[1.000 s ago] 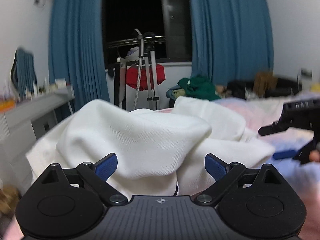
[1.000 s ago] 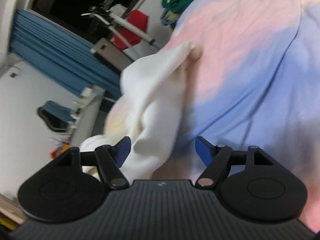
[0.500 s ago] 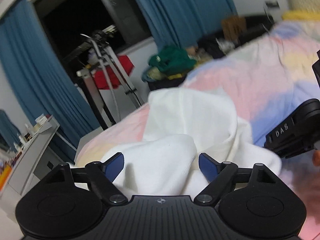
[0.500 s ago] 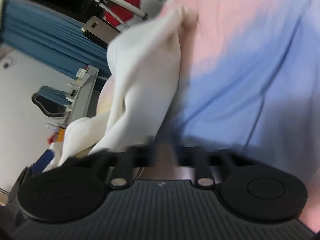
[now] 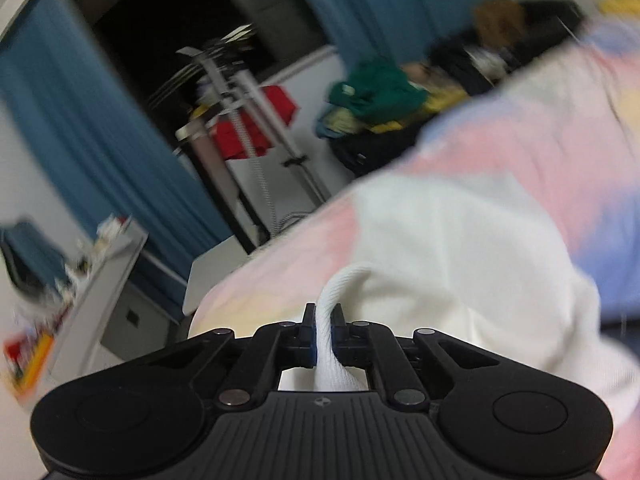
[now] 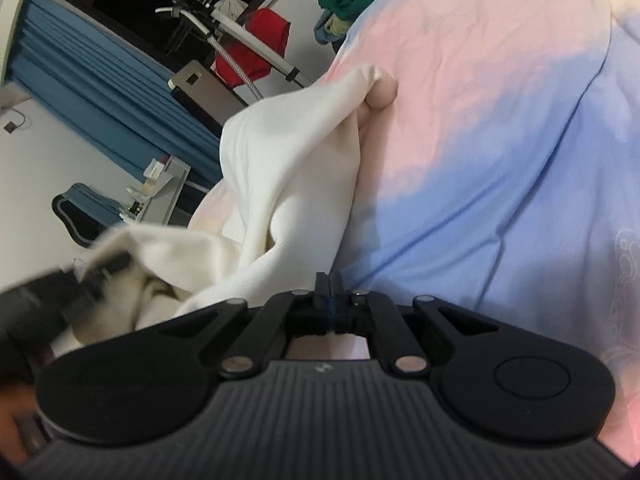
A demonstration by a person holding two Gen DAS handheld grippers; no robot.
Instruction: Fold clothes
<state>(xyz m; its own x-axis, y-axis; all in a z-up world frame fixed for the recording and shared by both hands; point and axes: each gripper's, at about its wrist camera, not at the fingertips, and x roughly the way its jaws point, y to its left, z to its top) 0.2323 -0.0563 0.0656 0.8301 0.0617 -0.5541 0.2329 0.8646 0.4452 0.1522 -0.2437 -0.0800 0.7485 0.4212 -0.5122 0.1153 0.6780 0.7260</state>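
The white garment (image 5: 460, 256) lies rumpled on the bed (image 5: 560, 128), filling the lower middle and lower right of my left wrist view. It is a thick, off-white knit with a fine ribbed weave, no print that I can see. In that view its bulk spreads from the bottom centre up toward the right, and one narrow ridge of cloth rises from the heap and curves down into my left tongs (image 5: 323, 334). Those tongs are clamped together on that ridge, the fold pinched upright between the two black tips.

From my right wrist view the garment (image 6: 288, 168) runs as a long band from the lower left of the frame up to a pointed end at upper centre, so its long axis is diagonal there. Deep folds run along that length. The pointed end rests on the pink part of the bed cover (image 6: 500, 168), which shades to blue toward the lower right. At lower left a blurred dark shape overlaps the cloth; I cannot make out what it is.

My right tongs (image 6: 329, 292) are pressed together at bottom centre, right at the garment's lower edge. I cannot tell whether any cloth is caught between them.

Blue curtains (image 6: 92, 80) and a red cloth (image 6: 256, 52) sit in the upper left.
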